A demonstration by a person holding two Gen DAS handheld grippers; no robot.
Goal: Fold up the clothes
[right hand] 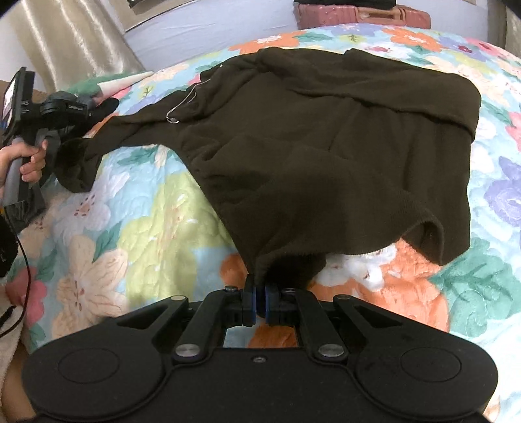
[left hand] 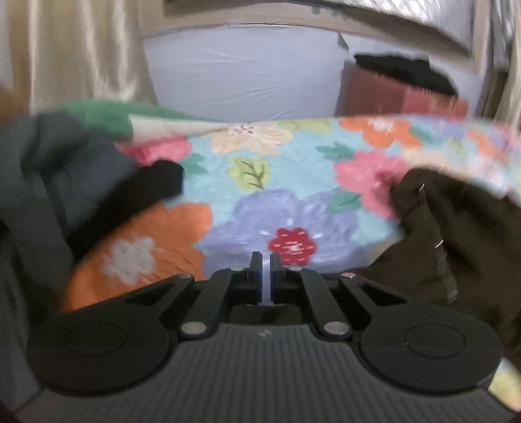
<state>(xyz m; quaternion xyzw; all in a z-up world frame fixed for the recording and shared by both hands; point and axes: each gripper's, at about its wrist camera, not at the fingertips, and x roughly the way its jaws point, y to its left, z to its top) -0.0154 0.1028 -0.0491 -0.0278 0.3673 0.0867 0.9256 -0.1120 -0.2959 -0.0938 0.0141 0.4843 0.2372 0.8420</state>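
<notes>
A dark brown sweater [right hand: 319,146] lies spread on a floral quilt [right hand: 153,227], with a metal safety pin [right hand: 182,104] near its collar. My right gripper [right hand: 259,294] is shut on the sweater's near hem corner, lifting it slightly. My left gripper [left hand: 266,263] is shut and empty, over the quilt [left hand: 276,169]; part of the brown sweater [left hand: 456,234] lies to its right. In the right wrist view the left gripper [right hand: 58,110] is held by a hand at far left, beside the sweater's sleeve end [right hand: 78,166].
A pile of dark grey and black clothes [left hand: 58,188] lies at the left with a green and white item [left hand: 123,117]. A pink suitcase [right hand: 361,14] stands beyond the bed. A cream curtain [left hand: 81,48] hangs at left.
</notes>
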